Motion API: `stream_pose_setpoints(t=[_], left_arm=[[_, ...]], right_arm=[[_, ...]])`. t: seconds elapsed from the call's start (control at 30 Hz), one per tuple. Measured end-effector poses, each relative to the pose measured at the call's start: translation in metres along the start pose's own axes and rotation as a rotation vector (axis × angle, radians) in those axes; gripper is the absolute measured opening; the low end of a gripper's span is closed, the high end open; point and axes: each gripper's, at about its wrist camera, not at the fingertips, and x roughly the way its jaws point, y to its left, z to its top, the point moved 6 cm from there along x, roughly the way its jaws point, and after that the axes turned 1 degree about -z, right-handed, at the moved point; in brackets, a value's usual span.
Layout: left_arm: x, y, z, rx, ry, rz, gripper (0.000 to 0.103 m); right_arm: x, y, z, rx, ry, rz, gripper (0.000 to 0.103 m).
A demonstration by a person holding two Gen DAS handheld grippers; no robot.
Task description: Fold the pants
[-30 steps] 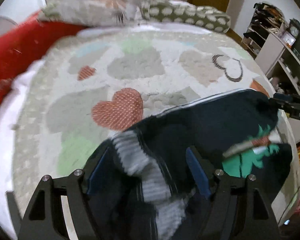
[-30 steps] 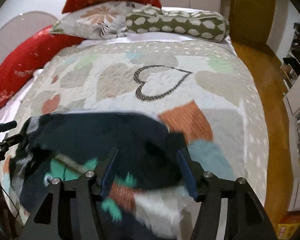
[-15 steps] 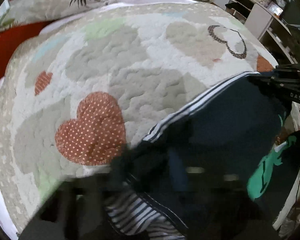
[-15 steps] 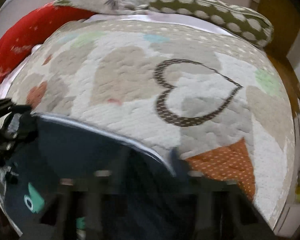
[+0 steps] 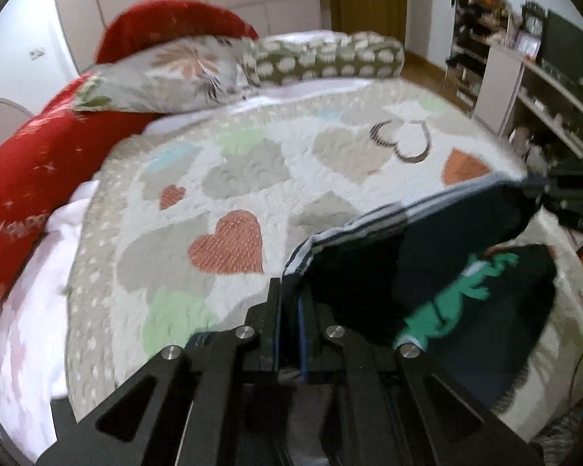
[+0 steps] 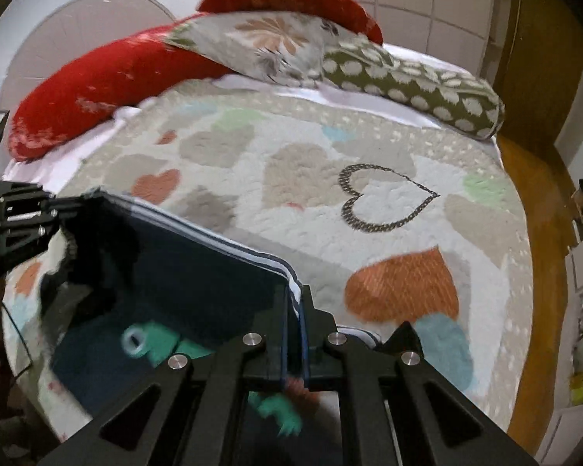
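Navy pants (image 5: 427,256) lifted over quilt (image 5: 233,178); left tool (image 5: 289,291), right tool (image 6: 293,299) each clamped on striped edge.

Left tongs (image 5: 288,303) clamped on cloth, right tongs (image 6: 293,303) seemingly likewise, both raised

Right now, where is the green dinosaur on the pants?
In the left wrist view, the green dinosaur is on the dark pants, low and right, beside the left hand-held gripper and over the heart quilt.
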Motion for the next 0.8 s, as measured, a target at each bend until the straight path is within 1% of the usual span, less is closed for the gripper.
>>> stream_pose_setpoints(t=[0.03,0.1,0.17,0.27,0.33,0.37,0.4,0.43,0.47,0.5,0.57,0.6,0.63,0.7,0.8], left_arm=[[-0.002,-0.002,-0.003,-0.005,-0.009,-0.004,0.006],[-0.016,-0.007,-0.023,-0.015,-0.03,0.011,0.006],[-0.023,-0.015,-0.05,-0.019,-0.04,0.034,0.006],[-0.017,-0.023,-0.094,-0.063,-0.011,0.056,0.006],[-0.006,-0.026,-0.12,-0.083,0.021,0.108,0.01],[-0.001,-0.027,-0.131,-0.092,0.044,0.128,0.011],[0.004,-0.027,-0.14,-0.102,0.064,0.138,0.011],[0.004,-0.028,-0.151,-0.11,0.068,0.147,0.012],[-0.001,-0.029,-0.156,-0.113,0.058,0.149,0.012],[-0.01,-0.032,-0.161,-0.118,0.046,0.141,0.013],[-0.025,-0.032,-0.168,-0.148,0.032,0.113,0.024],[-0.033,-0.031,-0.172,-0.169,0.023,0.1,0.032],[-0.043,-0.026,-0.176,-0.207,0.011,0.093,0.036],[-0.056,-0.019,-0.184,-0.271,0.001,0.08,0.037],[-0.073,-0.016,-0.188,-0.34,-0.029,0.042,0.037]], right_arm=[[-0.01,0.006,-0.009,-0.009,-0.008,0.007,0.005],[-0.022,0.019,-0.028,-0.024,-0.014,0.015,0.006],[-0.029,0.032,-0.052,-0.031,-0.011,0.032,0.006],[-0.028,0.049,-0.091,-0.026,0.003,0.057,0.006],[-0.02,0.057,-0.12,-0.001,0.018,0.067,0.006],[-0.017,0.057,-0.129,0.009,0.023,0.068,0.007],[-0.012,0.057,-0.141,0.036,0.027,0.068,0.011],[-0.01,0.054,-0.15,0.066,0.03,0.06,0.016],[-0.008,0.05,-0.159,0.103,0.034,0.051,0.026],[-0.011,0.047,-0.168,0.142,0.029,0.057,0.029],[-0.023,0.04,-0.178,0.196,0.002,0.06,0.032],[-0.033,0.034,-0.182,0.221,-0.019,0.046,0.034],[-0.041,0.028,-0.184,0.236,-0.036,0.037,0.036],[-0.061,0.014,-0.19,0.269,-0.076,-0.01,0.043],[-0.079,-0.009,-0.191,0.323,-0.119,-0.07,0.044]])
